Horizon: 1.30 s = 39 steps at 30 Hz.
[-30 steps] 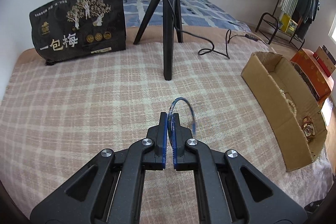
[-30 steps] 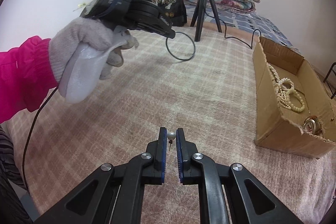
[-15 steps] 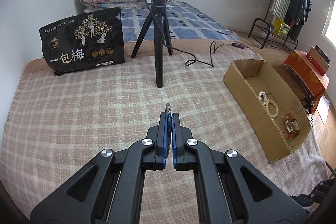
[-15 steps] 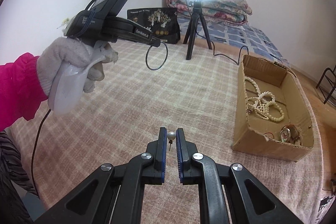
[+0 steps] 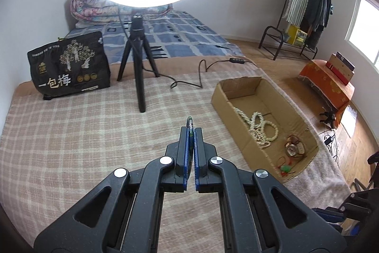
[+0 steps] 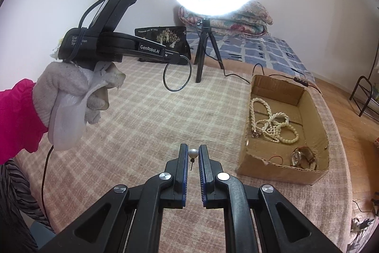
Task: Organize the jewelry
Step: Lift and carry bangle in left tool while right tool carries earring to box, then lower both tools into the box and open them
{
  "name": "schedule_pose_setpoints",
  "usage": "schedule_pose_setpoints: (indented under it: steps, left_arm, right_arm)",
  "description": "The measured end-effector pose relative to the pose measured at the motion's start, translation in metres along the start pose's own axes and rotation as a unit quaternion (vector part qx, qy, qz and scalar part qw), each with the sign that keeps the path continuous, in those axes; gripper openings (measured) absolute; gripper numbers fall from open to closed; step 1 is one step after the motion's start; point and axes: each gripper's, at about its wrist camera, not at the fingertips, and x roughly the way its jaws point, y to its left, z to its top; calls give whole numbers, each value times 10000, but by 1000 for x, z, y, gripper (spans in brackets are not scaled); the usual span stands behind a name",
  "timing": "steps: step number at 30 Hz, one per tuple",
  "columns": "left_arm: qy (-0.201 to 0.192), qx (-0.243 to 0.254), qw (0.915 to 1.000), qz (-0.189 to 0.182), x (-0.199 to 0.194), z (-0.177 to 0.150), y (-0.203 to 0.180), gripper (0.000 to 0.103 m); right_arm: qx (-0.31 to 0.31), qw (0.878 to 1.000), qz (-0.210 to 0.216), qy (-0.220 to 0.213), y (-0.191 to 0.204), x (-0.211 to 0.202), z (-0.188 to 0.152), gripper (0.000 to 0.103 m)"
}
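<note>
My left gripper (image 5: 191, 131) is shut on a thin dark bangle (image 5: 189, 120), seen edge-on between the pads. In the right wrist view the bangle (image 6: 177, 77) hangs as a ring from the left gripper (image 6: 181, 58), high above the checked blanket. My right gripper (image 6: 193, 153) is shut on a pearl stud earring (image 6: 193, 153), its pin pointing down. An open cardboard box (image 5: 246, 84) at the right holds pearl necklaces (image 5: 261, 128) and a watch (image 5: 293, 148); it also shows in the right wrist view (image 6: 312, 101).
A ring light on a black tripod (image 5: 139, 68) stands at the back of the checked blanket (image 5: 83, 134), its cable (image 5: 199, 77) trailing right. A black printed bag (image 5: 69, 65) leans at the back left. A clothes rack (image 5: 305, 13) and an orange-covered stool (image 5: 327, 84) stand beyond the bed.
Both grippers have risen and pulled back, so more of the box interior shows. The bangle in my left gripper has turned edge-on to its camera. The earring stays gripped.
</note>
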Motion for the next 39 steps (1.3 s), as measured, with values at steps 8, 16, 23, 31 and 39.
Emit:
schedule_pose_setpoints:
  steps: [8, 16, 23, 31, 39]
  left_arm:
    - [11, -9, 9996, -279, 13, 16, -28, 1]
    - [11, 85, 9988, -473, 36, 35, -58, 1]
    - [56, 153, 9981, -600, 63, 51, -81, 1]
    - [156, 230, 9973, -677, 96, 68, -105, 1]
    - [189, 429, 9962, -730, 121, 76, -134, 1]
  right_arm:
    - [130, 9998, -125, -66, -32, -9, 11, 6]
    - [212, 9996, -187, -6, -59, 2, 15, 6]
    - [198, 9997, -163, 47, -74, 12, 20, 6]
    - [215, 9996, -66, 139, -87, 26, 21, 6]
    - [250, 9994, -55, 241, -100, 38, 17, 6]
